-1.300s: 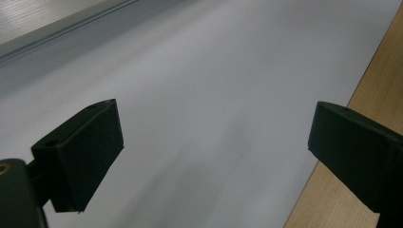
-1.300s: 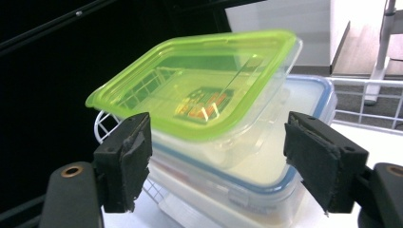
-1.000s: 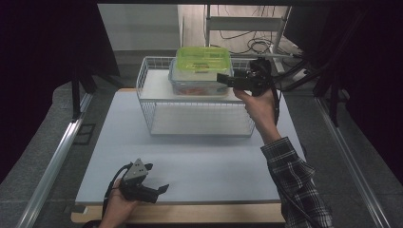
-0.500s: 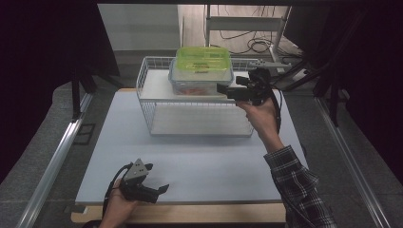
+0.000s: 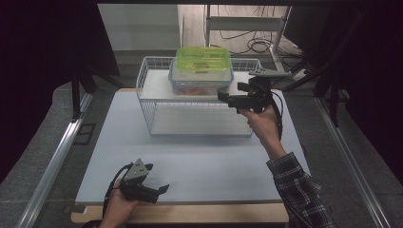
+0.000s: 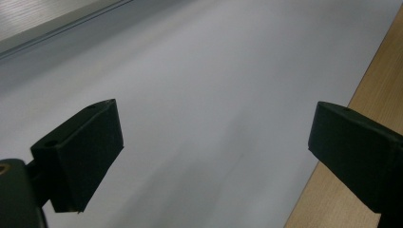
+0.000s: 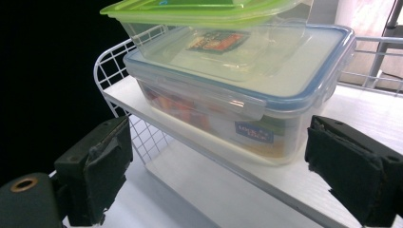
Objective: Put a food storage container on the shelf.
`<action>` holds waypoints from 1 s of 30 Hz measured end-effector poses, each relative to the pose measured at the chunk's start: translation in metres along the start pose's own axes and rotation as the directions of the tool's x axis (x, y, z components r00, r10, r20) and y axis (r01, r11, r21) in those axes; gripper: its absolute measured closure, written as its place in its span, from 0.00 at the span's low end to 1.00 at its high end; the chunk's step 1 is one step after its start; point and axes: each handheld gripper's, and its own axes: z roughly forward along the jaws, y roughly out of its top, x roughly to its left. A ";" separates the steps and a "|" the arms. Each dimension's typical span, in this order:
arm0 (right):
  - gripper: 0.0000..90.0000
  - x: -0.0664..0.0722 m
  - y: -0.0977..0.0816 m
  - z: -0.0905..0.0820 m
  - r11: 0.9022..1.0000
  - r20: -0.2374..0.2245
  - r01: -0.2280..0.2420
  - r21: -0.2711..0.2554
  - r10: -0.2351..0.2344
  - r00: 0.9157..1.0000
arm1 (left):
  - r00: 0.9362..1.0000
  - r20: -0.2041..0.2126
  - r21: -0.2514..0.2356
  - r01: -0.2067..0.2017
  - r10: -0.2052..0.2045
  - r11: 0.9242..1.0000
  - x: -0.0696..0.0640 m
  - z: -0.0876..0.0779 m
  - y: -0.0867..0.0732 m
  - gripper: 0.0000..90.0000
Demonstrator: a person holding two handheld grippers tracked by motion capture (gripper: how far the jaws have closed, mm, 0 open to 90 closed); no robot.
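A clear storage box with a blue-rimmed lid [image 5: 202, 83] [image 7: 247, 95] sits on the upper shelf of a white wire rack [image 5: 142, 90] [image 7: 114, 61]. A green-lidded container [image 5: 203, 59] [image 7: 204, 12] is stacked on it. My right gripper [image 5: 224, 97] [image 7: 214, 161] is open in front of the box's right front corner, its jaws apart from the box and holding nothing. My left gripper [image 5: 159, 190] [image 6: 214, 147] is open and low over the pale mat near the table's front left.
A pale grey mat [image 5: 199, 161] [image 6: 199, 71] covers the wooden table, whose front edge [image 5: 190, 213] [image 6: 380, 80] lies just past the left gripper. The rack's lower shelf [image 5: 199, 121] is bare. Metal rails and cables lie beyond the table.
My right gripper has drawn back from the containers, towards the person and slightly lower. The left gripper has stayed put.
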 end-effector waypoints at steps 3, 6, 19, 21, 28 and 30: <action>0.09 0.000 -0.002 -0.002 1.000 0.009 0.012 -0.002 -0.012 1.000 | 1.000 -0.001 0.000 -0.001 0.001 1.000 0.000 0.000 0.000 0.05; 0.09 0.001 -0.006 -0.003 1.000 0.006 0.013 -0.006 -0.013 1.000 | 1.000 0.000 0.000 -0.001 0.001 1.000 0.000 0.000 0.000 0.05; 0.07 -0.001 -0.024 -0.009 1.000 0.000 0.028 0.011 -0.028 1.000 | 1.000 -0.001 0.003 -0.001 0.001 1.000 0.000 0.000 0.000 0.05; 0.07 -0.001 -0.026 -0.010 0.999 -0.001 0.031 0.012 -0.031 1.000 | 1.000 -0.001 0.004 -0.003 0.003 1.000 0.000 0.000 0.000 0.05; 0.07 -0.001 -0.036 -0.015 0.999 0.002 0.042 0.015 -0.042 0.999 | 1.000 -0.001 0.007 -0.010 0.010 1.000 0.000 0.000 0.000 0.05; 0.06 -0.001 -0.040 -0.015 0.999 -0.004 0.044 0.018 -0.044 0.999 | 1.000 -0.001 0.008 -0.010 0.010 1.000 0.000 0.001 0.000 0.05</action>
